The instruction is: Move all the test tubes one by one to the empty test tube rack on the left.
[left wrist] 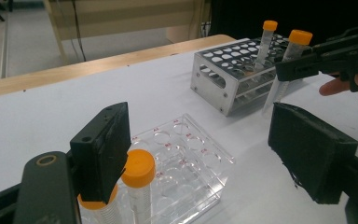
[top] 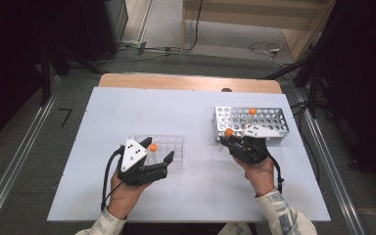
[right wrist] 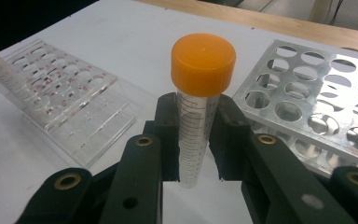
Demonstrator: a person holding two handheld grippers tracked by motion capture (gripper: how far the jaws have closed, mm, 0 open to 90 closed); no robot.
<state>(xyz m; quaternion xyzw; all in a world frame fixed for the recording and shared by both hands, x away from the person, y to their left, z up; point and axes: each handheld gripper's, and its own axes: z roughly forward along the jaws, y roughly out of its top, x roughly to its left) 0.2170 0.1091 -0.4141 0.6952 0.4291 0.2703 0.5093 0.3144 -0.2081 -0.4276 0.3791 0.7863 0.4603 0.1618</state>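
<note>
Transfer step: the right gripper (right wrist: 193,140) is clamped on an upright orange-capped clear plastic tube (right wrist: 198,100) beside the perforated metal rack (top: 269,120); the left gripper (left wrist: 205,154), jaws apart, waits at the clear acrylic rack (left wrist: 186,163). Next, probably, a careful carry to a free well.

Orange cap on a clear, black-graduated tube (right wrist: 196,126), clamped between black fingers (right wrist: 168,135). Another orange-capped tube (left wrist: 137,186) in a transparent rack with red markings (left wrist: 186,163). Silvery metal rack (top: 254,120), holes showing dark. White worktop (top: 127,107), pale wood edge. Light patterned sleeves (top: 281,215).
</note>
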